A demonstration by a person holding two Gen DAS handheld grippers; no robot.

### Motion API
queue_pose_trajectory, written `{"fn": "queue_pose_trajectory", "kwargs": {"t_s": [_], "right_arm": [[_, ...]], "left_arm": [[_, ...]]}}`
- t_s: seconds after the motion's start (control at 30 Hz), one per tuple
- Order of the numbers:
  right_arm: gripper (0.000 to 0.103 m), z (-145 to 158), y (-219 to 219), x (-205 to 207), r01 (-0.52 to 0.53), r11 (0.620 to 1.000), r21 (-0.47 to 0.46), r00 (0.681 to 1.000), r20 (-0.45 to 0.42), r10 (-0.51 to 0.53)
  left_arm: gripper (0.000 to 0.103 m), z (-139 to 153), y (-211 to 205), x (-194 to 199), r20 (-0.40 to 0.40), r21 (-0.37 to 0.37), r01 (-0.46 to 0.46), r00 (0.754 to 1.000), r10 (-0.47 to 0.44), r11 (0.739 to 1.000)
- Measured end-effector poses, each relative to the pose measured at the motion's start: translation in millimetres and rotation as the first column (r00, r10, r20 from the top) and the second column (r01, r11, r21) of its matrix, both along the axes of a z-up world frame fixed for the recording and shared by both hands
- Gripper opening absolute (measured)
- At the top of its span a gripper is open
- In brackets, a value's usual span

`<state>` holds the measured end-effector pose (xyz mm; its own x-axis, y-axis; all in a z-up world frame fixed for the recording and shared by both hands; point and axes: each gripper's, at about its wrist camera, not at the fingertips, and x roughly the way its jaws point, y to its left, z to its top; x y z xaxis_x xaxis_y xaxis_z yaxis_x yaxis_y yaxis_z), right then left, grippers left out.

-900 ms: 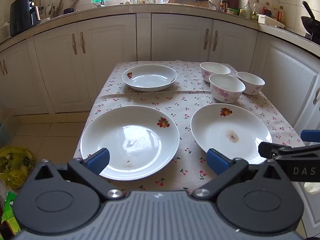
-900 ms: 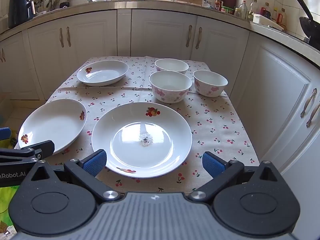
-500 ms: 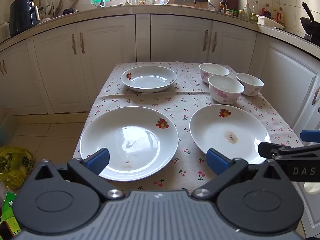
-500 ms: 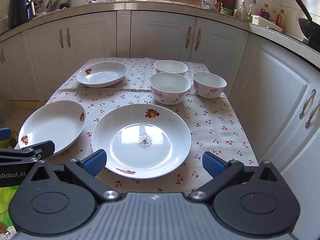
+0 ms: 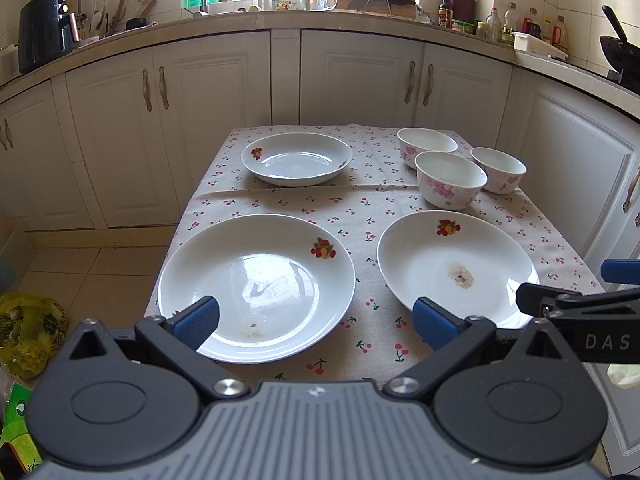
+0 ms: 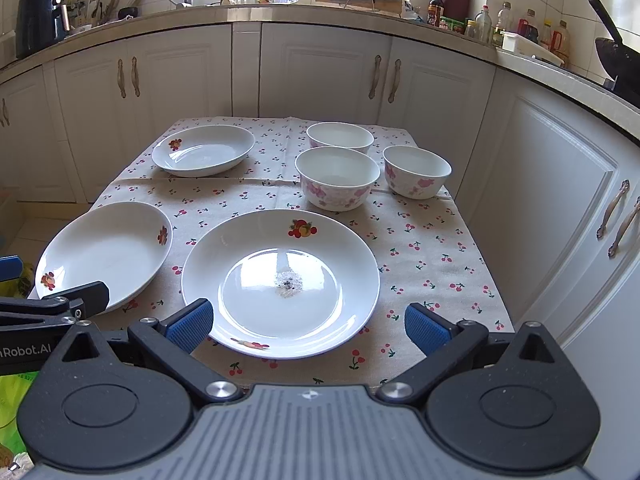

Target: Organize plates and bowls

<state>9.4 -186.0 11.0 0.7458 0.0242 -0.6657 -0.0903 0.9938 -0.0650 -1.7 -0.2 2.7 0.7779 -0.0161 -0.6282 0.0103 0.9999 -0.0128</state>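
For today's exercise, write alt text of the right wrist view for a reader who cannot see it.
An open right gripper hovers over the near edge of a cherry-print tablecloth, its blue fingertips either side of a white plate with a small smudge at its centre. Two more plates sit to the left, three pink-flowered bowls behind, kitchen cabinets beyond.

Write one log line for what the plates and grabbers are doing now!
left gripper: open, empty | right gripper: open, empty | plates: three, unstacked | bowls: three, unstacked

A cherry-print tablecloth (image 5: 372, 208) covers the desk. Behind it stand white cabinets (image 5: 212, 120); a black air fryer (image 5: 42, 36), knife block (image 5: 462, 6) and wok (image 5: 620, 54) sit on the countertop (image 6: 240, 14). A yellow bag (image 5: 28, 328) lies on the floor.
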Motion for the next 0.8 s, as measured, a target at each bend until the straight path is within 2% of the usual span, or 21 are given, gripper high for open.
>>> {"fn": "queue_pose_trajectory", "kwargs": {"t_s": [0.8], "right_arm": [[0.103,5.8,-4.5,0.3,0.001,1.000,-0.007,1.000,0.009,-0.001]], "left_arm": [[0.102,1.4,-0.9,-0.2,0.003,-0.002,-0.001,1.000,0.001,1.000]]}}
